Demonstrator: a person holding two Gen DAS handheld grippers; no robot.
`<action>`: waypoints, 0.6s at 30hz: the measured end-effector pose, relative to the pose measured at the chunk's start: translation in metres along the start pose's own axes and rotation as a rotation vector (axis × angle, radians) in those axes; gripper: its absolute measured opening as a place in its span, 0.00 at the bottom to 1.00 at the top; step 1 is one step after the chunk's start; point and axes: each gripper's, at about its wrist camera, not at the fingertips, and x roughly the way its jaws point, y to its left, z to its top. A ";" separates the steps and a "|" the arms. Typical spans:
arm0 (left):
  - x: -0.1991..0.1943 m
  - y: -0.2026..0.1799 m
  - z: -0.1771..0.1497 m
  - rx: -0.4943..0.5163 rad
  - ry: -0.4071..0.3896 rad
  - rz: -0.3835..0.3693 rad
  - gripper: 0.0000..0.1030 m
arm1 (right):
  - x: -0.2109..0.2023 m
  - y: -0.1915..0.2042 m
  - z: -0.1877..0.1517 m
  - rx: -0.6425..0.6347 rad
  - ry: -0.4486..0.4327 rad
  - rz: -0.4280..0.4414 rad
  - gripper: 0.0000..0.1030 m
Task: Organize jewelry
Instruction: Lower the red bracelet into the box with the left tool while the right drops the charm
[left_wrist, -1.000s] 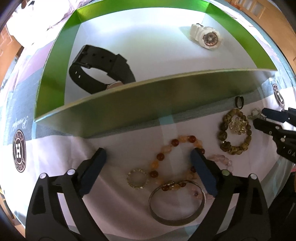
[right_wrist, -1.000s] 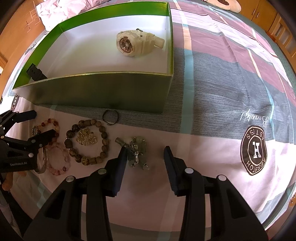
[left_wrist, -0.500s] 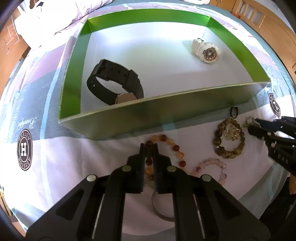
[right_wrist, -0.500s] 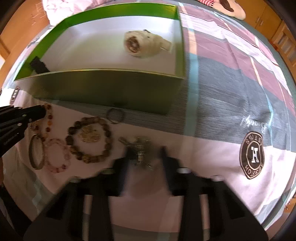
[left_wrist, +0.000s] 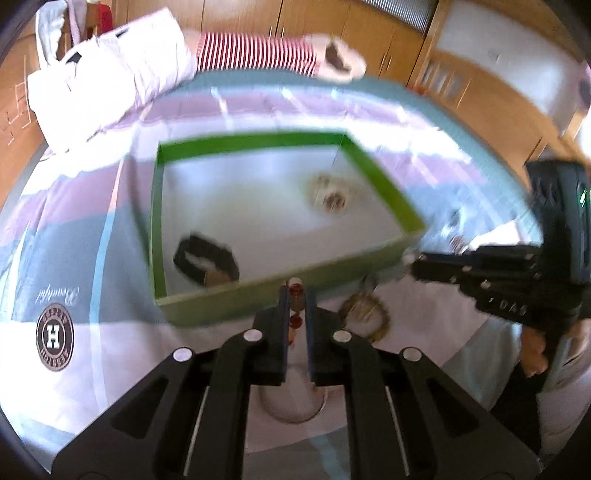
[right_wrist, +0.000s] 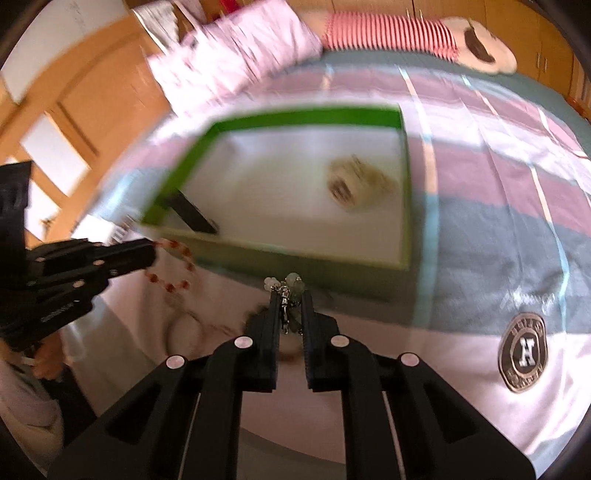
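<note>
- The left claw (left_wrist: 295, 295), open around the jewelry a second ago, is now clamped on the red-and-amber bead bracelet (right_wrist: 173, 269) and has lifted it off the bed (left_wrist: 110, 350); the loop dangles just before the near wall of the green box (left_wrist: 258, 295).
- The right claw (right_wrist: 290, 299) has likewise closed, gripping the small green-and-silver charm piece (right_wrist: 291, 284), raised at the box's near wall.
- Inside the box lie the black watch (left_wrist: 205, 258), near the front-left corner, and the white watch (left_wrist: 332, 194), toward the far right.
- A metal bangle (left_wrist: 293, 410) and a brown bead bracelet (left_wrist: 365, 314) remain on the bed.
- Both frames are motion-blurred; likely both pieces go over the wall into the box next.
</note>
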 end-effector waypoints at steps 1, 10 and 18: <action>-0.007 0.002 0.005 -0.018 -0.035 -0.020 0.07 | -0.005 0.000 0.007 0.003 -0.030 0.010 0.10; 0.019 0.021 0.036 -0.112 -0.059 0.010 0.07 | 0.005 -0.021 0.031 0.118 -0.130 -0.052 0.10; 0.036 0.034 0.054 -0.190 -0.081 -0.020 0.07 | 0.025 -0.036 0.033 0.161 -0.104 -0.075 0.10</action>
